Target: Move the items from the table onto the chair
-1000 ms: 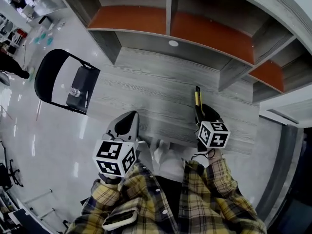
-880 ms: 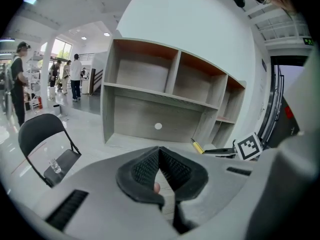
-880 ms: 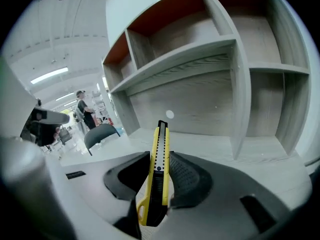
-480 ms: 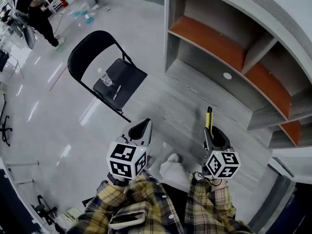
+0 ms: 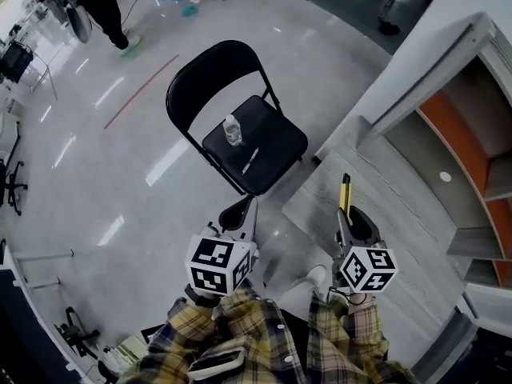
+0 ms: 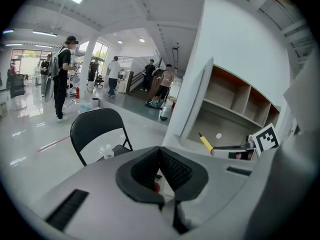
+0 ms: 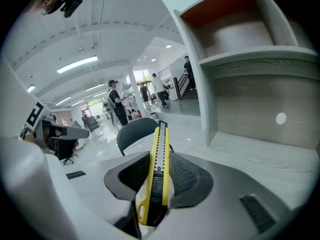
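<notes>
A black folding chair stands on the glossy floor ahead. On its seat are a small clear bottle and a pen. My right gripper is shut on a yellow utility knife, which pokes forward past the fingertips over the table's edge. The right gripper view shows the knife upright between the pads, with the chair back behind it. My left gripper is shut and holds nothing, low over the floor short of the chair. Its own view shows the chair and bottle ahead.
The grey wood-grain table runs along the right, under a shelf unit with orange panels. A person stands far off at the upper left near clutter on the floor. More people stand in the hall.
The view has swung left from the table toward the chair, which now sits near the centre and closer. Both grippers kept their places before me; the knife stays gripped.
</notes>
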Demonstrator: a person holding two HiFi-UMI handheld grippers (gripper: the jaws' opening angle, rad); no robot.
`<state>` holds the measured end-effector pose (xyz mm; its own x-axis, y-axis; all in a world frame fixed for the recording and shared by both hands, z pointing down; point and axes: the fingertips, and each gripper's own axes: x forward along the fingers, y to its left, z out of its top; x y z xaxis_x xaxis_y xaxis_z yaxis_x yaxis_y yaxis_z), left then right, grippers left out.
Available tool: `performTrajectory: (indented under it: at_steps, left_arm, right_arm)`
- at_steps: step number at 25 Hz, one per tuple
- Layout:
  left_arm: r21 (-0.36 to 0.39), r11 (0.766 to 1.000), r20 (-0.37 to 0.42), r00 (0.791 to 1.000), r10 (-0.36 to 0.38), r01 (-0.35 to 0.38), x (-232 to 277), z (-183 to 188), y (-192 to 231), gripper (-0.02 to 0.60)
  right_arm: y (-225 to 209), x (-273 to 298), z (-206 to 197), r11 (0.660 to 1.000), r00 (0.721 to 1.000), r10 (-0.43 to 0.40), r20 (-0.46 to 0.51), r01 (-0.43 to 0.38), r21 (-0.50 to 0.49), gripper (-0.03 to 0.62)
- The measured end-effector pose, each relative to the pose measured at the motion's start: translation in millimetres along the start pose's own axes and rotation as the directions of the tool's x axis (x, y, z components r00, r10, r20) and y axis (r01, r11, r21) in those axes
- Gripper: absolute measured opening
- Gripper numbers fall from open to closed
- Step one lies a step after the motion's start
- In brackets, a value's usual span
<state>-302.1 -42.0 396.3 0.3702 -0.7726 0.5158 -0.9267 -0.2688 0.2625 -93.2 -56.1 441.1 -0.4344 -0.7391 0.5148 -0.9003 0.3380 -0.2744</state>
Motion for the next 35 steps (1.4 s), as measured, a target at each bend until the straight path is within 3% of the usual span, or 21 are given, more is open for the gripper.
performTrajectory:
  at_steps: [6, 10, 13, 19, 27, 33, 35]
  left_arm:
    - [0.008, 0.999, -0.058, 0.997, -0.042, 0.043, 24.6, 2.3, 91.8, 0.003]
    - [-0.002, 0.996, -0.123, 0.988, -0.088, 0.089, 50.6, -17.5, 128.8, 0.003]
    - [0.011, 0.995, -0.137, 0.986, -0.097, 0.099, 88.3, -37.5, 152.9, 0.003]
    - [0.023, 0.994, -0.199, 0.975, -0.103, 0.110, 137.8, -88.1, 193.1, 0.003]
    - [-0.047, 0.997, -0.257, 0.964, -0.064, 0.053, 147.0, -146.9, 239.1, 0.003]
    - [-0.093, 0.995, -0.274, 0.960, -0.058, 0.034, 147.5, -169.9, 246.4, 0.003]
    - [-0.104, 0.994, -0.269, 0.961, -0.060, 0.032, 147.5, -171.2, 244.0, 0.003]
  right_arm:
    - [94.7, 114.2, 10.0, 0.998, 0.998, 0.057, -0.036, -0.056, 0.012, 0.130]
    - [130.8, 181.4, -7.9, 0.996, 0.995, 0.066, -0.072, -0.061, 0.063, 0.130]
    - [126.5, 243.9, -34.4, 0.993, 0.995, 0.049, -0.091, -0.038, 0.115, 0.130]
    - [89.7, 339.6, -124.7, 0.983, 0.975, -0.066, -0.214, 0.101, 0.156, 0.130]
    - [31.7, 429.3, -241.8, 0.950, 0.910, -0.186, -0.371, 0.263, 0.166, 0.130]
    - [29.9, 460.2, -292.1, 0.952, 0.854, -0.184, -0.487, 0.279, 0.130, 0.130]
    - [30.8, 461.6, -296.0, 0.953, 0.849, -0.198, -0.490, 0.283, 0.104, 0.132]
